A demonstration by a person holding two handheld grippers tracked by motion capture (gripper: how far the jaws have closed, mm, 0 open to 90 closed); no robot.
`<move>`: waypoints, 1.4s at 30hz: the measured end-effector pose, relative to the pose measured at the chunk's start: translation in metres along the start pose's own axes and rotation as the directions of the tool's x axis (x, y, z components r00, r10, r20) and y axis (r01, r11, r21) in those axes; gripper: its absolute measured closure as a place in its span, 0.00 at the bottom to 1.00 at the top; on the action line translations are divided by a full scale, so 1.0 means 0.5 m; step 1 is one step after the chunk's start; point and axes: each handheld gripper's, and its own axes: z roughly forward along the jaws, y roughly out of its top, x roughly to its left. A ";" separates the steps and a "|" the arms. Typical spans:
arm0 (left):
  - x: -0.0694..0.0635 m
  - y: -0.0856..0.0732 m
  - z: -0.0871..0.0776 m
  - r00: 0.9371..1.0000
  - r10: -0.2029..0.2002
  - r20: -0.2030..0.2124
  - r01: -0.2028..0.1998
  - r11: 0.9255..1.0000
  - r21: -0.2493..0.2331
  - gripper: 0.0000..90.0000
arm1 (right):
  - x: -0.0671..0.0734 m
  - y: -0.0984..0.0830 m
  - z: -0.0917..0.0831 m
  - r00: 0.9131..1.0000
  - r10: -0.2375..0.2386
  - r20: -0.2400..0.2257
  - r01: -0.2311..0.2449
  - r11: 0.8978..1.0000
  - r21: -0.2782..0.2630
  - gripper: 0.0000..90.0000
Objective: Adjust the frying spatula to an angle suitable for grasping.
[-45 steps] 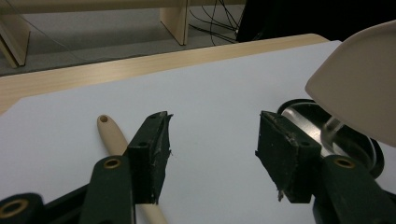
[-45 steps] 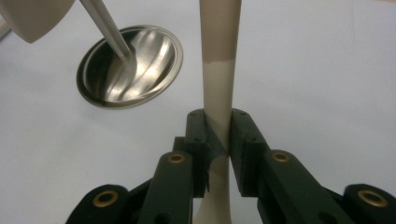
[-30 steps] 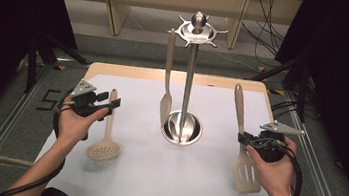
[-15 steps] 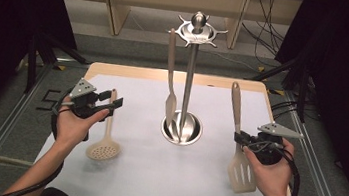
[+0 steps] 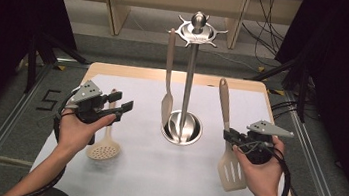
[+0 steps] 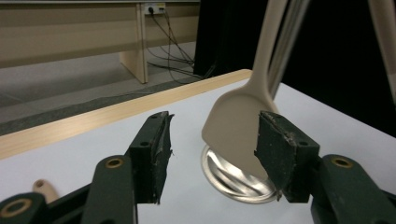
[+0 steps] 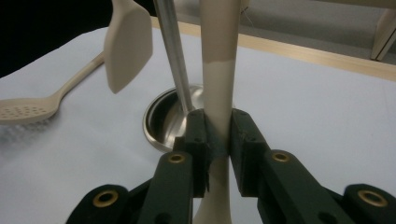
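- Right now the right gripper (image 5: 232, 135) clamps its black jaws on the handle of a beige plastic slotted turner (image 5: 228, 140), as the right gripper view shows, with the pads pressed on both sides of the handle (image 7: 218, 93).
- That turner sits at the right of the white table top (image 5: 151, 186); its slotted blade points near and low, its handle tip far and raised.
- Meanwhile the left gripper (image 5: 124, 104) hangs above the table with its jaws apart and nothing between them.
- Just under and near of it lies a beige perforated skimmer spoon (image 5: 103, 147), flat on the table at the left.
- At the table's middle stands a steel utensil stand with a round base and a hooked crown (image 5: 188, 79); a beige solid spatula (image 5: 167, 92) already hangs on its left side.
- Judging by this, the step in hand is lifting the turner to hang it.
- Next, the handle's far end must rise to a free hook on the crown's right side, without knocking the pole.
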 end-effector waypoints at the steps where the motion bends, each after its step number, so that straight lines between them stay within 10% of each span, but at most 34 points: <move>1: -0.007 0.003 0.001 1.000 -0.002 0.009 0.002 1.000 -0.002 0.50 | 0.006 0.000 0.000 1.000 0.028 -0.001 -0.028 1.000 0.005 0.88; 8: -0.047 0.021 0.019 0.998 0.014 0.055 -0.014 1.000 -0.001 0.50 | 0.015 0.000 0.006 0.999 -0.039 -0.015 0.038 0.999 -0.011 0.88; 11: -0.064 0.033 0.025 0.997 0.027 0.077 -0.026 1.000 -0.006 0.50 | 0.030 -0.002 0.005 0.999 0.032 -0.013 -0.032 0.999 0.015 0.88; 18: -0.098 0.055 0.042 0.992 0.038 0.118 -0.036 0.999 -0.025 0.50 | 0.035 0.008 0.000 0.999 -0.043 -0.014 0.042 0.999 -0.026 0.88; 25: -0.122 0.062 0.057 0.989 0.031 0.146 -0.024 0.999 -0.048 0.51 | 0.052 0.013 -0.002 0.999 -0.022 -0.038 0.020 0.999 -0.042 0.88; 42: -0.200 0.102 0.108 0.966 0.049 0.255 -0.034 0.998 -0.061 0.51 | 0.080 0.023 0.001 0.996 -0.054 -0.069 0.050 0.997 -0.056 0.88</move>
